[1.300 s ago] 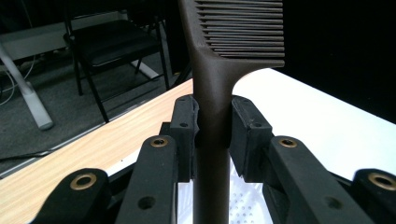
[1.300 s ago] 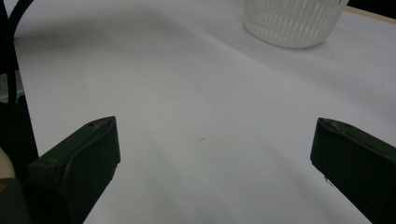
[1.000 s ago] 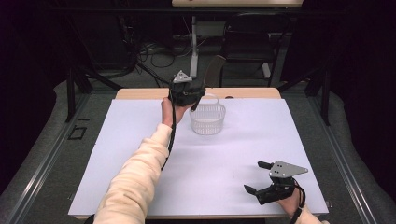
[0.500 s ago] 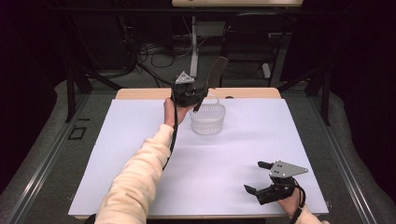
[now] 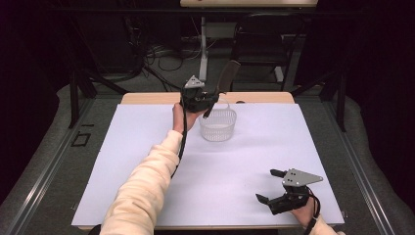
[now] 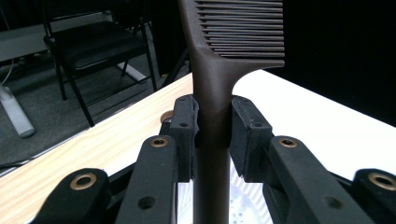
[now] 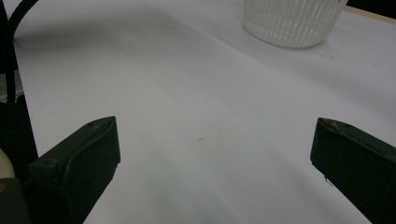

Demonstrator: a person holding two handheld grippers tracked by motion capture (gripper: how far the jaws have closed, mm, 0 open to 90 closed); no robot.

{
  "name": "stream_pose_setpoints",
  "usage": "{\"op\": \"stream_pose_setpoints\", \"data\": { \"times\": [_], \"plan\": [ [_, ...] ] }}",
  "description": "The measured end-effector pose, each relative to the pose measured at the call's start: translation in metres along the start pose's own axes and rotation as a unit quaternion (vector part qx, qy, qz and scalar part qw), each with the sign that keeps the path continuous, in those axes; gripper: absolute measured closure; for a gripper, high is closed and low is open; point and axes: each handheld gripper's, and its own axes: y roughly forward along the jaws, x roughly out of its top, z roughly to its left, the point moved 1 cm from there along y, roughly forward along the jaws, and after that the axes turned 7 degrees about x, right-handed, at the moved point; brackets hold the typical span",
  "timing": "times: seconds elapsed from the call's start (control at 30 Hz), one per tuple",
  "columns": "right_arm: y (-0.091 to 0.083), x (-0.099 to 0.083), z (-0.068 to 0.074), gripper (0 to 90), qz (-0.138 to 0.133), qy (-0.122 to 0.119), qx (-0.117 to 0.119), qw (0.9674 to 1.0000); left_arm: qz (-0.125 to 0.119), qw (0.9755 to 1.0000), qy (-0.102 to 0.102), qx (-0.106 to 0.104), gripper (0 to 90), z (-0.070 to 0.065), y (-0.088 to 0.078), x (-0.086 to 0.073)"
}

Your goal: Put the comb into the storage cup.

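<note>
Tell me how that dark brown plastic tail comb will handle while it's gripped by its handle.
The dark brown plastic tail comb looks stiff: it stands straight from the left gripper without sagging. It is probably light, being thin. Its smooth narrow handle may slip or pivot between the pads, and the fine teeth look bendable if knocked against the white ribbed plastic basket.
</note>
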Motion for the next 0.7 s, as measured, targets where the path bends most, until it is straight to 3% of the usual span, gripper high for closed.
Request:
{"op": "stream_pose_setpoints", "data": {
  "times": [0.7],
  "plan": [
    [-0.0001, -0.0001, 0.0000, 1.2, -0.001, 0.000, 0.001, 1.0000, 0.004, 1.0000, -0.004, -0.003, 72.5, -0.0001, 0.0059, -0.0058]
  ]
}}
